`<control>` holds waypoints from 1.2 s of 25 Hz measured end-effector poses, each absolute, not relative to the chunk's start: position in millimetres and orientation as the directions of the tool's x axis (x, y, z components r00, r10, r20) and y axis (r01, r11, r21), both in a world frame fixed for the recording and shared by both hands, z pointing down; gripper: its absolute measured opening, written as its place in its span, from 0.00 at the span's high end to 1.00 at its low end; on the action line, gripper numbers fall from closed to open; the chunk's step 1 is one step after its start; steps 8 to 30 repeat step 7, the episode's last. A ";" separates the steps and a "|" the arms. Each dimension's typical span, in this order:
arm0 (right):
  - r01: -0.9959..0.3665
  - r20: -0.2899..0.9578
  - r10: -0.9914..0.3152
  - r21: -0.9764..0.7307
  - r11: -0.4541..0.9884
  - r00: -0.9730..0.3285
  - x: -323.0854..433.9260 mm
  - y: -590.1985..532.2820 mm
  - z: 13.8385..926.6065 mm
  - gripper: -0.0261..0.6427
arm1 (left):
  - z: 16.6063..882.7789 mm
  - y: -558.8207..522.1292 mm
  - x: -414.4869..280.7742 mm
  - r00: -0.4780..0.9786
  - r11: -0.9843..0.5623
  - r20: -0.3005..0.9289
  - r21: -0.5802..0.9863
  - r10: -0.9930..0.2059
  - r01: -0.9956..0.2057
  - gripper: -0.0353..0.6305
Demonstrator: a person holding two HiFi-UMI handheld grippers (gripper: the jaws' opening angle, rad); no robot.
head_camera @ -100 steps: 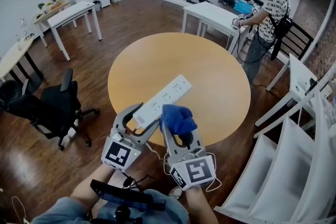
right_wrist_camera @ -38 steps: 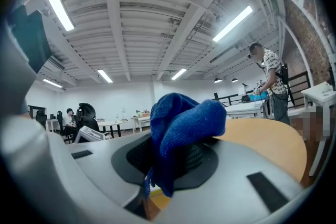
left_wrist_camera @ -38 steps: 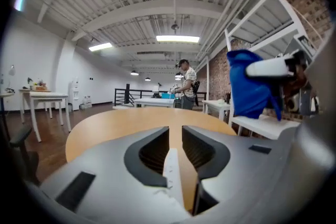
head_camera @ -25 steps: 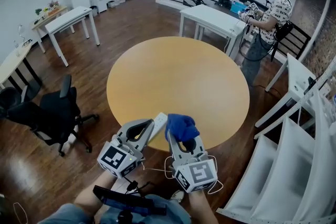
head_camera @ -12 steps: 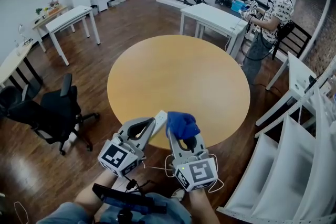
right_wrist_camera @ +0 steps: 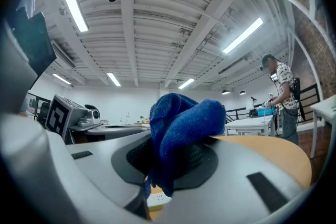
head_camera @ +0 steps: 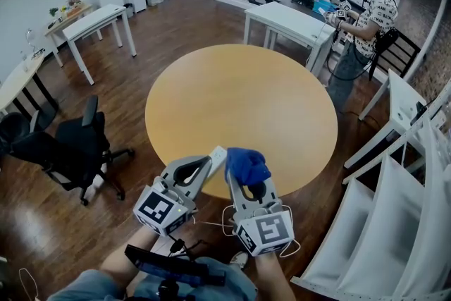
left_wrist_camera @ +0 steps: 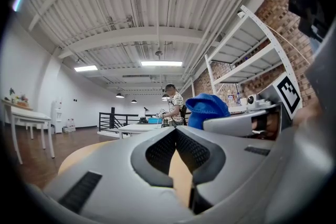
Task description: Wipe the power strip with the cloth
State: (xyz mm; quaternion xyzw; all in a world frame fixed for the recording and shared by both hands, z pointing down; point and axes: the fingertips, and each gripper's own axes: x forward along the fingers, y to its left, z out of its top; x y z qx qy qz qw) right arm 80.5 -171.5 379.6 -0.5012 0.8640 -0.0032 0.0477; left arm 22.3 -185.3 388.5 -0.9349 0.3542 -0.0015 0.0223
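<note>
In the head view both grippers hover at the near edge of the round wooden table point(head_camera: 239, 95). A bunched blue cloth point(head_camera: 246, 164) sits in my right gripper point(head_camera: 246, 178), whose jaws are shut on it; the right gripper view shows the cloth point(right_wrist_camera: 184, 123) bulging out between the pads. A short white end of the power strip point(head_camera: 218, 157) shows between the two grippers, the rest hidden under them; a piece of it point(right_wrist_camera: 157, 199) shows below the right jaws. My left gripper point(head_camera: 208, 161) is shut, tips point(left_wrist_camera: 176, 131) meeting, nothing visible between them.
A person point(head_camera: 370, 10) with grippers stands beyond the table at the far right, beside a white table point(head_camera: 289, 21). A black office chair point(head_camera: 70, 144) is at the left, white shelving point(head_camera: 394, 222) at the right, another white table point(head_camera: 95, 21) far left.
Four seconds ago most of the power strip lay out across the table; now only its short end shows by the near edge. Over the last second neither gripper has moved.
</note>
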 end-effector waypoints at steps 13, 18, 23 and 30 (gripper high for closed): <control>-0.864 -0.072 -0.865 -0.054 0.501 -0.497 78.1 -173.6 383.8 0.86 | 390.5 -187.5 22.0 0.752 -0.751 -0.012 -0.047 -0.659 -0.659 0.94; -0.864 -0.072 -0.865 -0.054 0.501 -0.497 78.1 -173.6 383.8 0.86 | 390.5 -187.5 22.0 0.752 -0.751 -0.012 -0.047 -0.659 -0.659 0.94; -0.864 -0.072 -0.865 -0.054 0.501 -0.497 78.1 -173.6 383.8 0.86 | 390.5 -187.5 22.0 0.752 -0.751 -0.012 -0.047 -0.659 -0.659 0.94; -0.864 -0.072 -0.865 -0.054 0.501 -0.497 78.1 -173.6 383.8 0.86 | 390.5 -187.5 22.0 0.752 -0.751 -0.012 -0.047 -0.659 -0.659 0.94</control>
